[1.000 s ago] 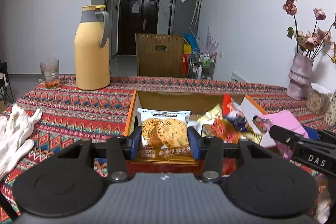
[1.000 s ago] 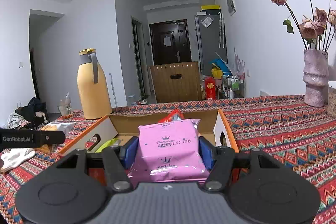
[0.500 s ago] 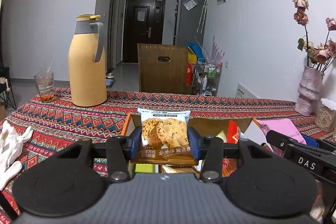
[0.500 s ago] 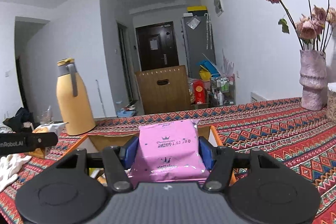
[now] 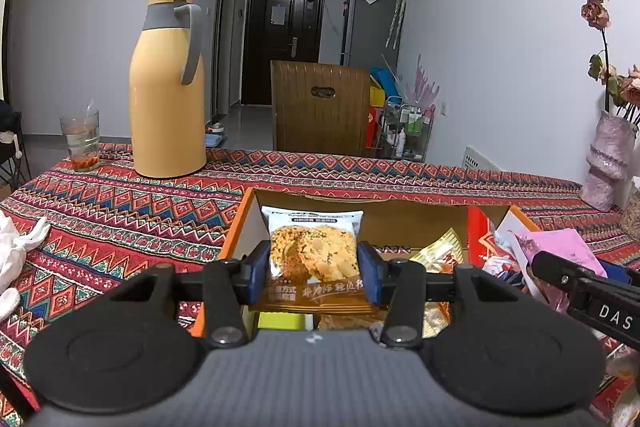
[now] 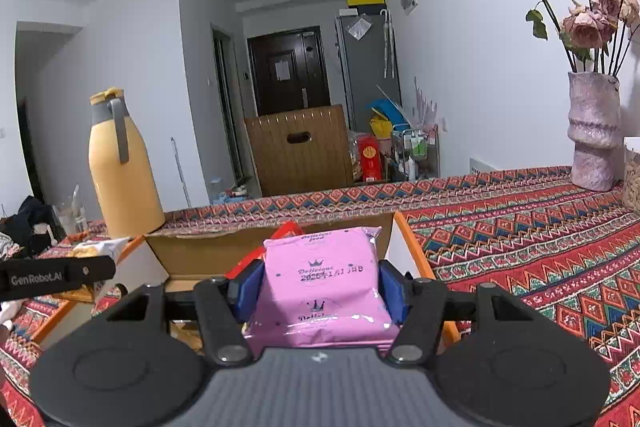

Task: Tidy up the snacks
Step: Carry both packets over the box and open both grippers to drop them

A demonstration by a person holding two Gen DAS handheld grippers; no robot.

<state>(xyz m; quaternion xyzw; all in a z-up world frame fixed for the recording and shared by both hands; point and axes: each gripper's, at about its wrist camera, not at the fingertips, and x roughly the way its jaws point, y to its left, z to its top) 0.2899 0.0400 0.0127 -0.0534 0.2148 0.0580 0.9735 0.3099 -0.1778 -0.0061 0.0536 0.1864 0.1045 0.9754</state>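
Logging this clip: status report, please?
Left gripper shut on cookie packet. Right gripper shut on pink snack bag. Both over open cardboard box. Nothing blocking.

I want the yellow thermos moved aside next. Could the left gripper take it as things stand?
Probably not yet. The left gripper is shut on the cookie packet, so its fingers are occupied. The yellow thermos stands apart beyond the cardboard box, with bare tablecloth leading to it.

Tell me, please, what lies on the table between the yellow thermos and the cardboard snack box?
In the left wrist view, only bare patterned tablecloth lies between the yellow thermos and the cardboard snack box.
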